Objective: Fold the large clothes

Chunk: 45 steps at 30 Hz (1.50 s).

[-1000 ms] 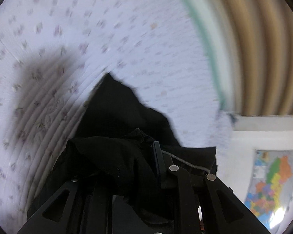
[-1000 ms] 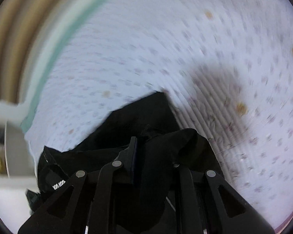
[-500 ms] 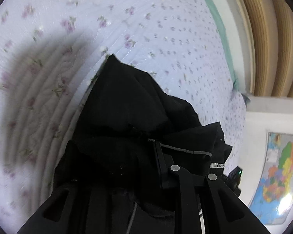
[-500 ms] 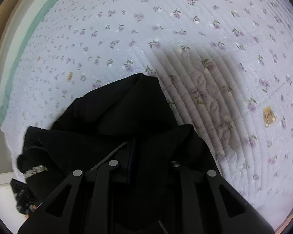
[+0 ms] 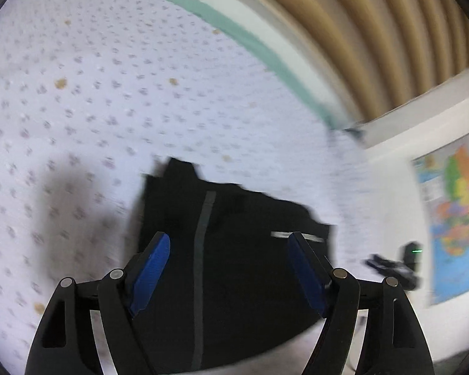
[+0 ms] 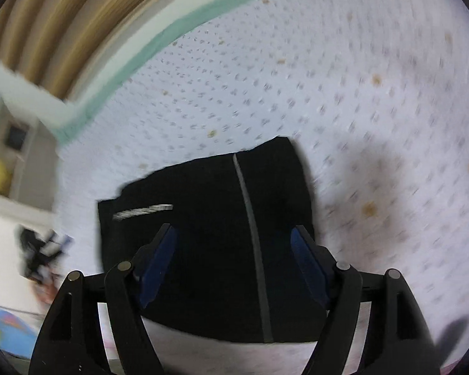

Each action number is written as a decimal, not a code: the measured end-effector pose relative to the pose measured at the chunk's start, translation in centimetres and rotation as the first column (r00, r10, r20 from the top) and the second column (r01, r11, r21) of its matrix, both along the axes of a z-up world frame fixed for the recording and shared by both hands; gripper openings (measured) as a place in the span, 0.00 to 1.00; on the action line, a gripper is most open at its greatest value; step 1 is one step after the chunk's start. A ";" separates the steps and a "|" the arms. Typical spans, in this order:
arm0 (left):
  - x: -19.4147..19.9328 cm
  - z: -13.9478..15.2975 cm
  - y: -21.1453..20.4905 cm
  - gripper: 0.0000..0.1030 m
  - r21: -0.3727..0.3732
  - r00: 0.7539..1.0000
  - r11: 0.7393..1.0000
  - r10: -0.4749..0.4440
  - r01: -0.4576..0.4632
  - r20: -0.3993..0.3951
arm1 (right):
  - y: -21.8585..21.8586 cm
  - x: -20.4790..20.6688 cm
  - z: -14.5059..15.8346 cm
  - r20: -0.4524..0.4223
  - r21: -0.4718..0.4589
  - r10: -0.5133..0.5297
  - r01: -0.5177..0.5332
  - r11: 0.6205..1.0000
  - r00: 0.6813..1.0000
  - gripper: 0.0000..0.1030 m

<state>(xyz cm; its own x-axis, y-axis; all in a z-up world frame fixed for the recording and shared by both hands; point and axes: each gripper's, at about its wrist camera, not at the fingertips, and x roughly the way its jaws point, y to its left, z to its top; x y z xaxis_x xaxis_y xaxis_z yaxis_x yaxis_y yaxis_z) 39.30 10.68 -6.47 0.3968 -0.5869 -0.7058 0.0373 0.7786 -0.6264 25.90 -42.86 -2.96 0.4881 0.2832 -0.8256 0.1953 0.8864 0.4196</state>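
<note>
1. Two views show one black garment (image 5: pixel 244 250), folded flat on a pale flowered bedspread (image 5: pixel 109 93).
2. Left wrist view: the left gripper (image 5: pixel 228 268) has just been opening; its blue pads (image 5: pixel 151 273) stand wide apart with nothing pinched. The garment lies below them in the lower centre of the frame, free of the pads, a grey stripe running top to bottom.
3. Right wrist view: the right gripper (image 6: pixel 233 265) has likewise just been opening and is released, with empty jaws. The garment (image 6: pixel 209 250) fills the lower centre between and beyond the fingers, on the bedspread (image 6: pixel 328 78); the picture is blurred.
</note>
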 end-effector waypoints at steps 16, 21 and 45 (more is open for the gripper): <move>7.6 -12.0 -0.5 0.76 0.026 0.966 0.998 0.057 -0.052 -0.253 | -2.1 11.1 -12.2 -0.112 -0.101 0.023 -0.035 0.994 0.993 0.76; 6.2 -10.8 -0.8 0.20 0.010 0.982 0.997 0.080 -0.080 -0.169 | 0.0 10.3 -11.9 -0.081 -0.197 0.069 -0.084 0.977 0.994 0.26; 10.2 -11.1 -3.9 0.17 0.240 0.984 0.970 0.080 -0.041 -0.157 | 1.3 14.8 -12.4 -0.139 -0.344 -0.076 0.024 0.939 0.987 0.31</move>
<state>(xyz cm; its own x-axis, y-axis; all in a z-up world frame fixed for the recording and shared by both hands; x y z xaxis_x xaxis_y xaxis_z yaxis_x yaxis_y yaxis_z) 49.46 6.82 -17.57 0.2932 -0.3748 -0.8795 -0.1028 0.9023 -0.4188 40.70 -41.60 -15.39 0.3589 -0.0493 -0.9321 0.2799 0.9583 0.0571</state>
